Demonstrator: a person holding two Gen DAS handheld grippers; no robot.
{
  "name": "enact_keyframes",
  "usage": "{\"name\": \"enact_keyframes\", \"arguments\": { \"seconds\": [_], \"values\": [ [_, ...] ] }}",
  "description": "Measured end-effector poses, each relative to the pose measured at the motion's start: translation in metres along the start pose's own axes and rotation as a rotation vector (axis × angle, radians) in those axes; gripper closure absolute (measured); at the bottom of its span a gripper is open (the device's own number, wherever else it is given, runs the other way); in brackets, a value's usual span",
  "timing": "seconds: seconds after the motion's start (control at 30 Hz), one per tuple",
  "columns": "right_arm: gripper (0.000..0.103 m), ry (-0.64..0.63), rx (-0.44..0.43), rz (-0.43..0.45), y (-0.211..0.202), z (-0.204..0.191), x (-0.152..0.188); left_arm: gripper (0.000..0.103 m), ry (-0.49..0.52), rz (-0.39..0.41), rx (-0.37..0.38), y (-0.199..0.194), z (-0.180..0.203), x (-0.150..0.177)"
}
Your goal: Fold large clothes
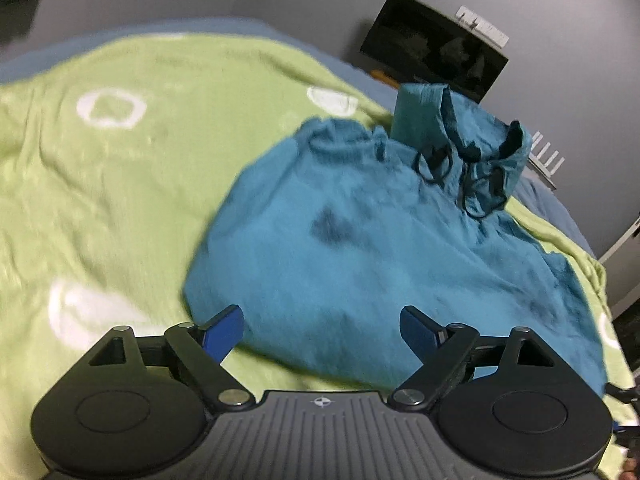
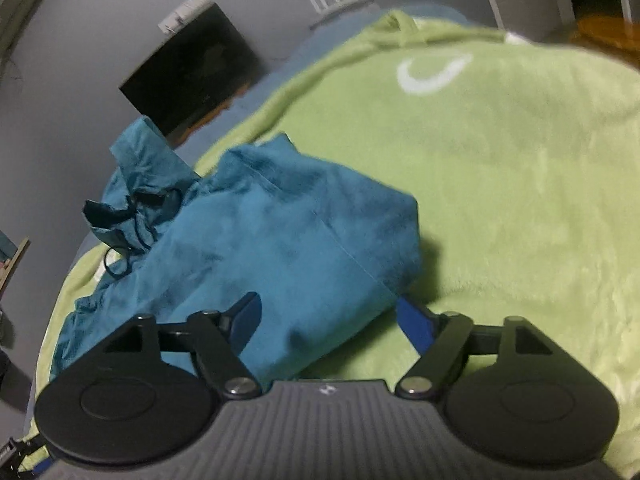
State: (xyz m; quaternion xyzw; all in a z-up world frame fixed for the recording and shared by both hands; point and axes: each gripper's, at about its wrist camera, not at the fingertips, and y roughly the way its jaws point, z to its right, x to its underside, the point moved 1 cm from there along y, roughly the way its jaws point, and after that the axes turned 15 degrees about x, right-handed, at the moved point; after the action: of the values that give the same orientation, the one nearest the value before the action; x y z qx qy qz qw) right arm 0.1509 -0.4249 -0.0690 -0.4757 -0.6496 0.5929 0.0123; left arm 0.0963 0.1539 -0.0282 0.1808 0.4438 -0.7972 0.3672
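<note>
A teal hooded jacket [image 1: 360,248] lies folded on a green blanket [image 1: 120,200] over the bed, a dark screen [image 1: 436,48] at two o'clock. Left gripper [image 1: 322,332] and right gripper [image 2: 332,320] hover spread, pinching nothing.

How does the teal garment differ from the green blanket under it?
The teal garment is plain with dark drawstrings; the green blanket carries white ring shapes. The garment is bunched into a folded heap; the blanket lies spread wide. The garment covers only a patch; the blanket covers most of the bed. Both are soft cloth.
</note>
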Motion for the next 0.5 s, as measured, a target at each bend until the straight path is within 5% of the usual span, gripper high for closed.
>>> {"name": "enact_keyframes", "arguments": {
  "seconds": [0.2,0.5],
  "values": [
    [0.028,0.081,-0.028,-0.138,0.036,0.005,-0.003,0.015,-0.156,-0.115,0.003,0.026,-0.026,0.005],
    [0.024,0.139,-0.076,-0.097,0.058,0.001,-0.006,0.012,-0.196,-0.042,0.019,0.051,-0.042,0.001]
  ]
}}
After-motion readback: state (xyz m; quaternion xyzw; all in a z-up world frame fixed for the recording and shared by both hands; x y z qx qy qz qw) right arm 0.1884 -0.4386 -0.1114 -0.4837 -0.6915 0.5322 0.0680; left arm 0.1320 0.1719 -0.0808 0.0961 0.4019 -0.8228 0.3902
